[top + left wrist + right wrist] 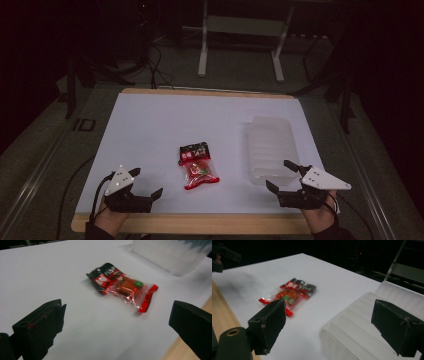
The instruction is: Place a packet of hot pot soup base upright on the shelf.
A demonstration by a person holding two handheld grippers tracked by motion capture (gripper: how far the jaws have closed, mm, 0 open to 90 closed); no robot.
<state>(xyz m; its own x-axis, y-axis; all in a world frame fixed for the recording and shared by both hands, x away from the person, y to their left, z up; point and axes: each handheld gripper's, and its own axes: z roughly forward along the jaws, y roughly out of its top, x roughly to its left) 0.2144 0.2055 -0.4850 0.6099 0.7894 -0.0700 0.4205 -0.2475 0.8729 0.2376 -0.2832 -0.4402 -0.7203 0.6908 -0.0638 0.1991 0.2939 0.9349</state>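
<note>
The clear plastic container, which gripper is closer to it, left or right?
Right. The right gripper, jaws open, sits at the near end of the clear plastic container, its jaws about its near corner. The left gripper, also open, is across the table, beyond the snack packet.

Lighting dim overall; surroundings beyond the desk [150, 125] nearly black. The white desk surface is the brightest area, evenly lit, no glare. Soft shadows lie under the snack packet [122, 286] ahead of the left jaws. Both gripper views are soft; the jaws themselves blur, as does the translucent container [367, 322] between the right jaws.
</note>
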